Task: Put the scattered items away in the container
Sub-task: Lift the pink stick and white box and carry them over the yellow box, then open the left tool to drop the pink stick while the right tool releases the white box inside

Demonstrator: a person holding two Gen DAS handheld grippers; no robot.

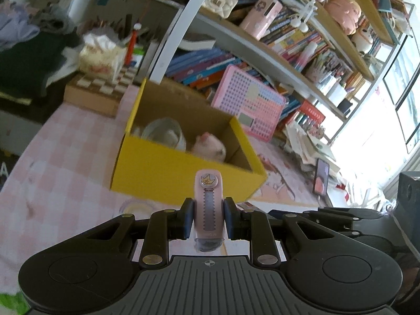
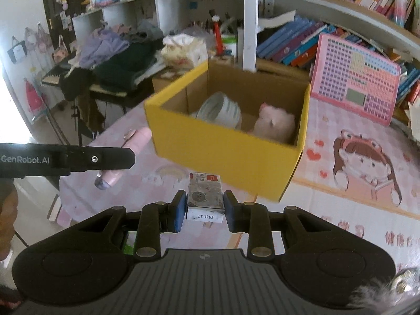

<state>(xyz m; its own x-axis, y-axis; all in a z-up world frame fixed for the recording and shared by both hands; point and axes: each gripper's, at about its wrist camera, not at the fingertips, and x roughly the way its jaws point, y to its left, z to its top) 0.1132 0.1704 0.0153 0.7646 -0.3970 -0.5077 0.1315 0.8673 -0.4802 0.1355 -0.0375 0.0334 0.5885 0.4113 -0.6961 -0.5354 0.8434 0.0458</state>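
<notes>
An open yellow cardboard box (image 2: 228, 147) is set on the pink checked tablecloth (image 1: 60, 162). Inside it, a white ribbed cup (image 2: 219, 111) is laid on its side at the left and a pink plush toy (image 2: 275, 123) is placed at the right. "GenRobot.AI" is printed on the left gripper (image 1: 209, 216) as seen from the right wrist view. A slim pink utility knife (image 1: 209, 210), marked with a crown sticker, is clamped between its closed fingers, short of the box. A small staple box (image 2: 205, 197), labelled "订书钉", is clamped by the right gripper (image 2: 205, 211), just before the box's near wall.
</notes>
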